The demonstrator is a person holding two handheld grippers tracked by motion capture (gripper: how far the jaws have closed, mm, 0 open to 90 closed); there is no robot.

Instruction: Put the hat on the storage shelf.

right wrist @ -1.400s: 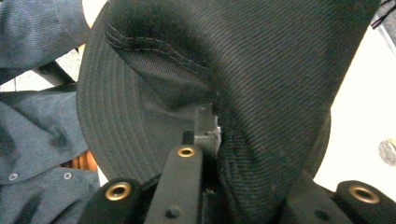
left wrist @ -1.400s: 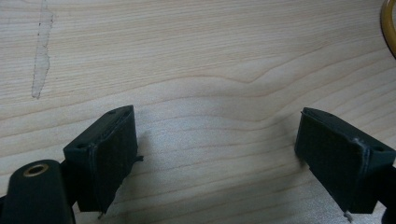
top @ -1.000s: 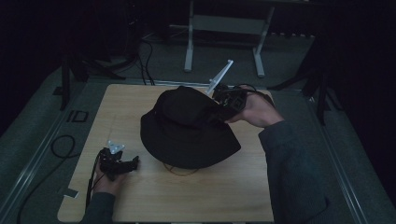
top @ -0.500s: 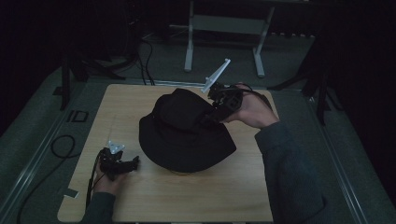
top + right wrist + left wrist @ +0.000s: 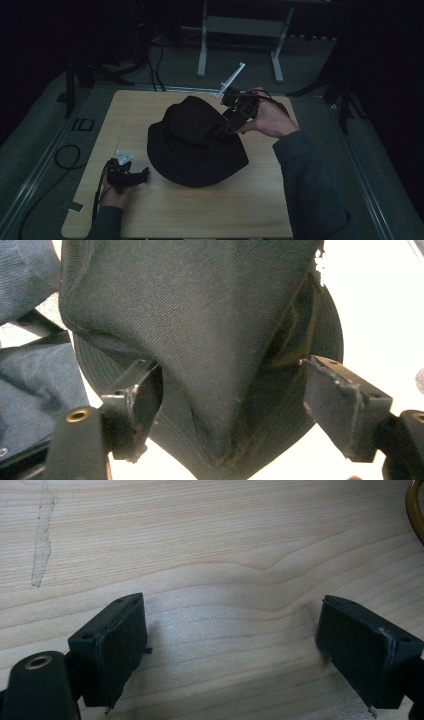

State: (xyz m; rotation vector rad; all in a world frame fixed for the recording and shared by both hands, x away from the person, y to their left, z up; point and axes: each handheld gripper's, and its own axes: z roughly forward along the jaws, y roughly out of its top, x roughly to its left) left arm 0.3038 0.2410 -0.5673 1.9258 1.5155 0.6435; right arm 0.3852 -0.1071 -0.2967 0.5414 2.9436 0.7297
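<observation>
A black bucket hat (image 5: 195, 142) lies in the middle of the wooden table (image 5: 150, 110). At the hat's right side a hand holds my right gripper (image 5: 226, 124), pointed down-left into the crown. In the right gripper view its jaws stand open on either side of a raised fold of the hat (image 5: 210, 340), and the right gripper (image 5: 230, 385) grips nothing. My left gripper (image 5: 142, 175) rests near the table's front left, just left of the brim. The left gripper (image 5: 232, 630) is open over bare wood (image 5: 200, 540).
A thin tan curve (image 5: 415, 510) shows at the top right of the left gripper view. Behind the table stands a metal frame (image 5: 240, 25). Cables (image 5: 67, 157) lie on the floor at the left. Dark blue cloth (image 5: 30, 270) is left of the hat.
The right gripper has shifted slightly left onto the hat's crown, and the hat's right brim has drawn in a little. The left gripper has stayed put.
</observation>
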